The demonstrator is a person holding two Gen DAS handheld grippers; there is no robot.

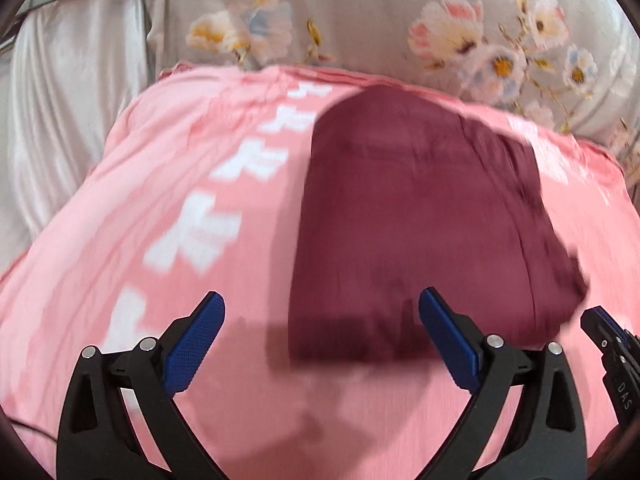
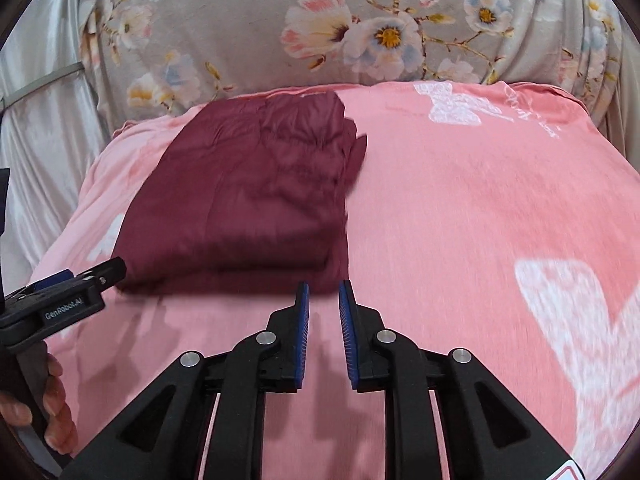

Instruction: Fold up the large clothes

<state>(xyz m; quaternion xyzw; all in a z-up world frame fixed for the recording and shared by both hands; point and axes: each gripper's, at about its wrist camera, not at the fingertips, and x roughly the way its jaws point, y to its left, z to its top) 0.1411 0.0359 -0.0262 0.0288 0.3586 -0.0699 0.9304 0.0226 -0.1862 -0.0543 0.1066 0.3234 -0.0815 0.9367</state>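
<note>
I see a pink printed bedsheet (image 2: pixel 460 220) against a grey floral cushion (image 2: pixel 248 32). The folded maroon garment (image 2: pixel 248 200) lies near its far edge, beyond my left tool (image 1: pixel 320 320), spread wide, and my right tool (image 2: pixel 324 304), slightly parted, both empty.

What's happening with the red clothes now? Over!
Left tongs wide open, empty. Right tongs slightly open, empty. Maroon garment folded on pink sheet, untouched. Nothing in the way.

Folded garment (image 2: pixel 248 200) on sheet (image 2: pixel 460 220), before cushion (image 2: pixel 248 32)
</note>
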